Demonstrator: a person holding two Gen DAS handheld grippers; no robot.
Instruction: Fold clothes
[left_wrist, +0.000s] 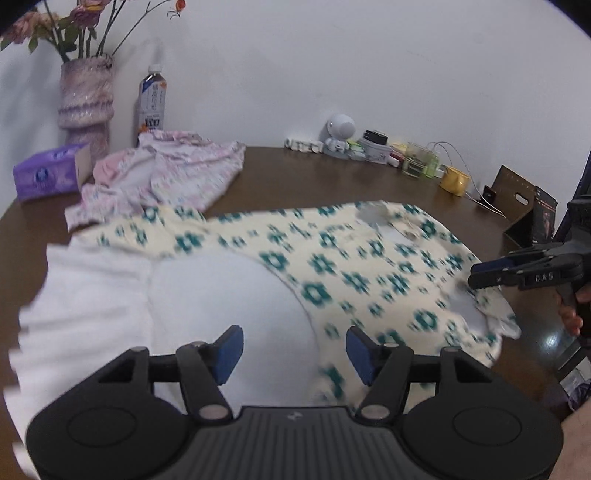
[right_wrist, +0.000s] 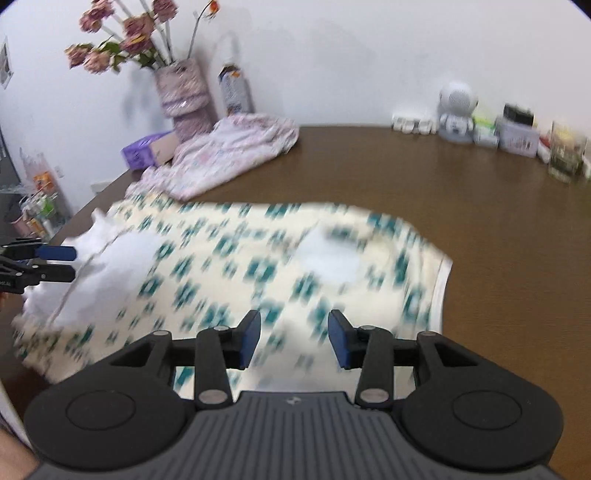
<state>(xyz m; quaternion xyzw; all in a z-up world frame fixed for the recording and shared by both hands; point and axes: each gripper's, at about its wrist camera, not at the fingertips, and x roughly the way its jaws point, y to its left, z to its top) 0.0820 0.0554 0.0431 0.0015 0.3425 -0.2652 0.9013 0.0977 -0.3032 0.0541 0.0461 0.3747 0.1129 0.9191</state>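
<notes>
A cream garment with teal flower prints (left_wrist: 351, 266) lies spread on the brown table (left_wrist: 314, 177), its white inner side and frilled hem (left_wrist: 92, 295) turned up at the left. My left gripper (left_wrist: 293, 350) hovers just above the white part, jaws open, nothing between the blue pads. In the right wrist view the same garment (right_wrist: 229, 258) is blurred, and my right gripper (right_wrist: 293, 338) stands open over its near edge, holding nothing. The right gripper (left_wrist: 476, 275) also shows at the garment's right end, the left gripper (right_wrist: 72, 262) at its white left end.
A crumpled pink garment (left_wrist: 166, 173) lies at the back left beside a purple tissue box (left_wrist: 48, 173), a flower vase (left_wrist: 86, 99) and a bottle (left_wrist: 152, 99). Small items, a white figurine (left_wrist: 340, 133) and a yellow cup (left_wrist: 454, 181) line the far edge.
</notes>
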